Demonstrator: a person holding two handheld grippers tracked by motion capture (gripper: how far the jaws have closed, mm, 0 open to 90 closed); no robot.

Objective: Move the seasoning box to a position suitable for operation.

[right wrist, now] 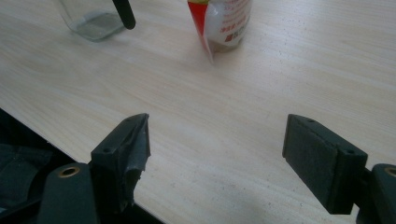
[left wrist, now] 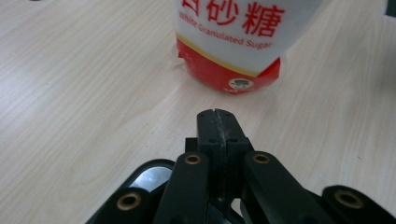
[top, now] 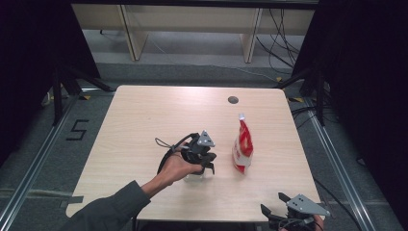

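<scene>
At three o'clock from the left claw [top: 208,161], pressed together, stands the sugar bag [top: 242,144]; the spread right claw [top: 273,206] is farther.

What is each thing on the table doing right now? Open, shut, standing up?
Sugar bag: standing upright on the table, top looks sealed.
Glass jar: upright, looks empty, no lid visible.
Left gripper: jaws shut, nothing between them, pointing at the bag.
Right gripper: jaws open, nothing between them, at the table's near edge.
</scene>
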